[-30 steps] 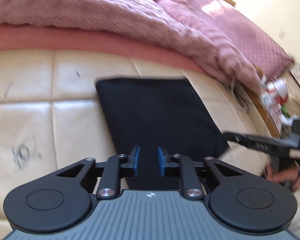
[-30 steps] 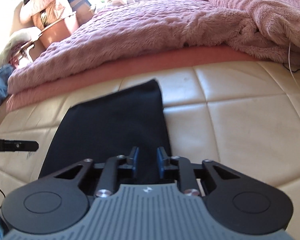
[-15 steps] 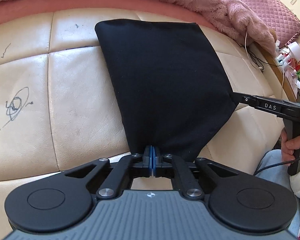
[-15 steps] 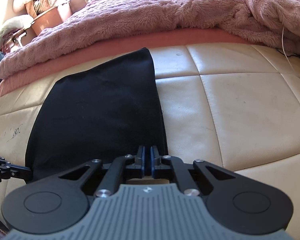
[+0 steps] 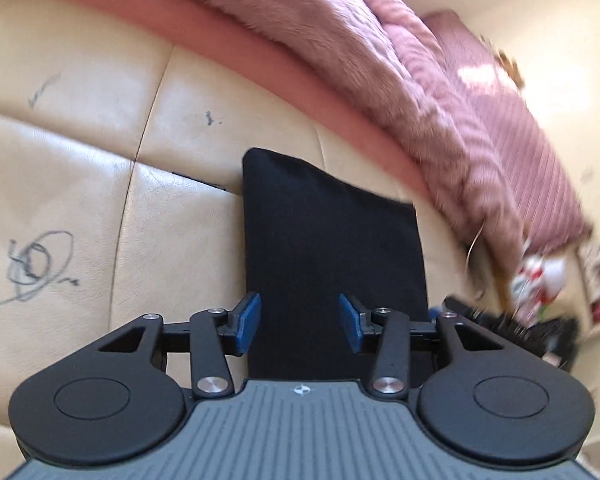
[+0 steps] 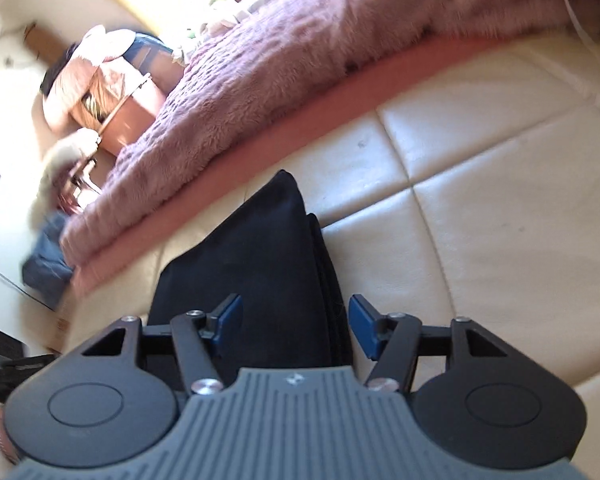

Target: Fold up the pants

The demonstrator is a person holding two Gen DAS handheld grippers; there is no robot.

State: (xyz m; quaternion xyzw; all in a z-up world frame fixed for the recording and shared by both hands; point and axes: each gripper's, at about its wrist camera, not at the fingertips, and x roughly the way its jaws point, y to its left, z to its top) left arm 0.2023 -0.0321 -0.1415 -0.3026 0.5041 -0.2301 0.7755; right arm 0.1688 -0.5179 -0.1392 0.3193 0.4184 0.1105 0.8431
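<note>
Near end of the black pants [image 5: 332, 264] hidden behind the left gripper [image 5: 299, 322]

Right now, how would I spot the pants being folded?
Find the cream leather cushion below the fluffy pink blanket. The pants lie flat on it, a folded black rectangle, the only dark cloth there.

Left gripper [image 5: 299, 322] jaws spread wide, blue pads [image 5: 248, 322] well apart and gripping nothing, body tipped slightly down; right gripper [image 6: 296, 330] likewise splayed open, pads [image 6: 229, 322] parted and empty, and it sits rolled over, angled downward
</note>
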